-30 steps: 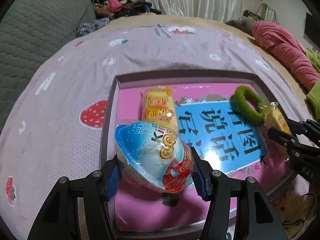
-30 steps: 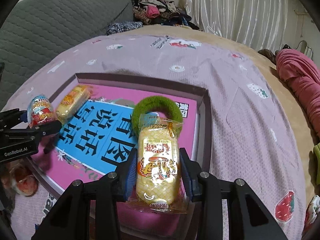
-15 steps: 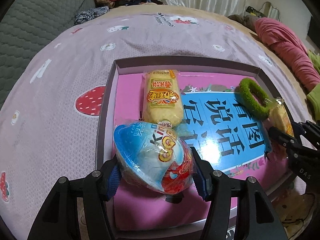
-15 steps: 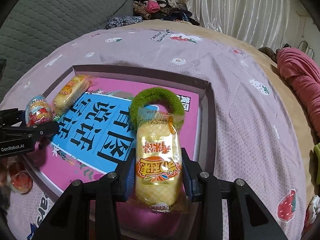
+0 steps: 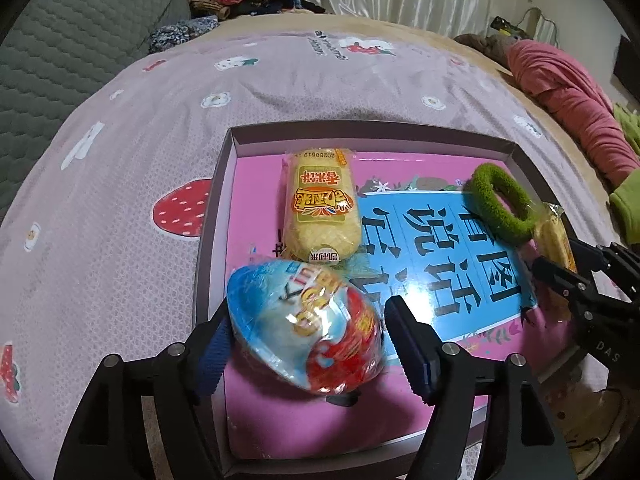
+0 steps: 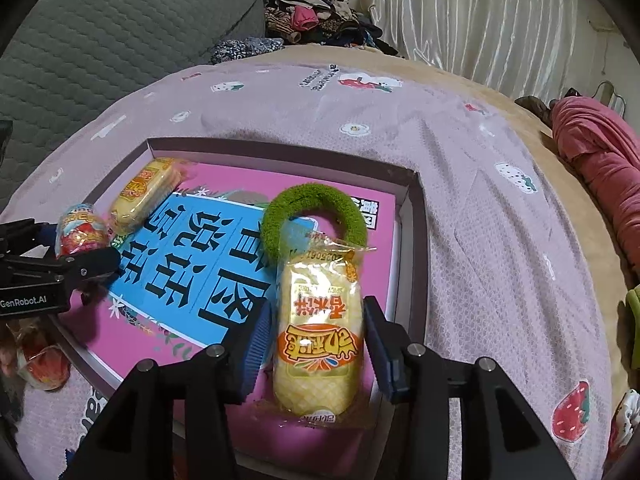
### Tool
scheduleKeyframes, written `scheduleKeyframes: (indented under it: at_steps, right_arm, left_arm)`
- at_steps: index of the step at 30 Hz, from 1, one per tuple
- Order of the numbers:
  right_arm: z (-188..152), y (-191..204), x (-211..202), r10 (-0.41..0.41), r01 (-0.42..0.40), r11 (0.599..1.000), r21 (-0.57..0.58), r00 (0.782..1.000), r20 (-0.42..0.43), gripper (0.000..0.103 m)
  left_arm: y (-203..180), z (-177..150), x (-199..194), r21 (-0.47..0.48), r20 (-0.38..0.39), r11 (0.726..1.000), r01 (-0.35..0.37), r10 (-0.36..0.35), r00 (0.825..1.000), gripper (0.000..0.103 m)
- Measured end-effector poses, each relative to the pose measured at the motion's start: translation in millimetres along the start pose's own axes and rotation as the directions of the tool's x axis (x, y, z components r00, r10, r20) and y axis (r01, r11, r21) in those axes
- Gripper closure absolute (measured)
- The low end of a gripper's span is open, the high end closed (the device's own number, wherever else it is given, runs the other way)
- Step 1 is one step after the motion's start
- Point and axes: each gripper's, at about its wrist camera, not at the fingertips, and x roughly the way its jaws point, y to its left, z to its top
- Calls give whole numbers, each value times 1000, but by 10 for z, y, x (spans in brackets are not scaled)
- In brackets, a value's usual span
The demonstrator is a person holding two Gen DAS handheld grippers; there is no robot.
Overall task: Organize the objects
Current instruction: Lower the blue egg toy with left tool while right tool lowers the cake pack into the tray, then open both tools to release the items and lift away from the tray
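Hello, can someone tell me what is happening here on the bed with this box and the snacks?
A person is sorting small things into a shallow box on a bedspread, with a gripper in each hand. The left gripper is opening around an egg-shaped sweet, over the box's near corner. The right gripper is opening around a yellow snack pack, next to a green fuzzy ring. Another yellow snack pack already lies in the box.

Both wrist fisheyes look steeply down, close over the shallow box [image 5: 362, 130] (left from its near-left corner, right from near-right); each shows the other gripper at 3 and 9 o'clock.
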Motion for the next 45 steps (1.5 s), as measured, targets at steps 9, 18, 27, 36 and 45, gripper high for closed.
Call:
scheduleKeyframes:
  at_steps: [9, 18, 27, 36, 45]
  right_arm:
    - [14, -29, -41, 0, 0, 1000, 15, 1000, 16, 48]
    - [22, -50, -64, -15, 14, 1000, 15, 1000, 25, 43]
    - [67, -84, -263, -30, 27, 999, 37, 997, 75, 35]
    - [112, 41, -742, -38, 32, 999, 36, 984, 172, 23]
    - [24, 77, -1219, -22, -2, 994, 106, 974, 226, 11]
  left_arm:
    - [-10, 7, -40, 12, 16, 999, -29, 29, 999, 24]
    - [45, 25, -97, -8, 30, 999, -41, 41, 999, 24]
    - [43, 43, -288, -22, 71, 1000, -11, 13, 997, 23]
    - [-47, 42, -654, -14, 152, 1000, 7, -4, 988, 22]
    - [-42, -139, -970, -69, 206, 997, 34, -20, 978, 2]
